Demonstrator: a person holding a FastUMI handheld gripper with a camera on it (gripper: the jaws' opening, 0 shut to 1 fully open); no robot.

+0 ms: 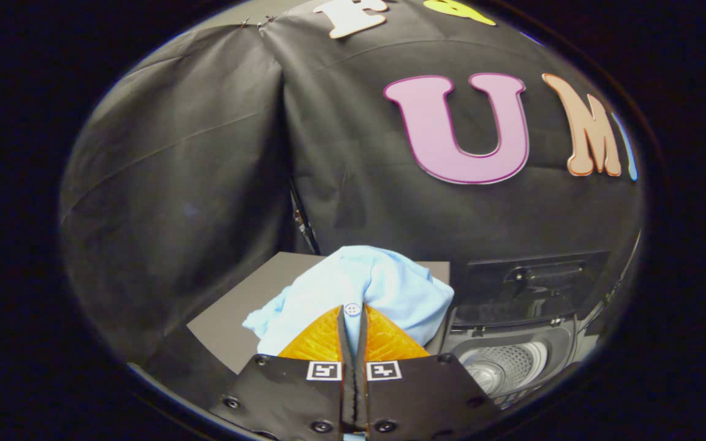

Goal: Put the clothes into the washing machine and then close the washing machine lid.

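Pinching light-blue shirt (383,288) — claw (353,311) closed

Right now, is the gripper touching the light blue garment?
Touching. The gripper view shows the gripper shut on the light blue garment: both fingers pinch a buttoned fold, the cloth bunched up beside the open washing machine.

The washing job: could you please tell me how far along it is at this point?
Done: the tongs are closed on the light blue shirt, which bunches up just beyond them. In hand: carrying it; the washing machine sits off to the right. Left: the drum looks bare and the lid stands raised, so the shirt must still go in and the lid be closed.
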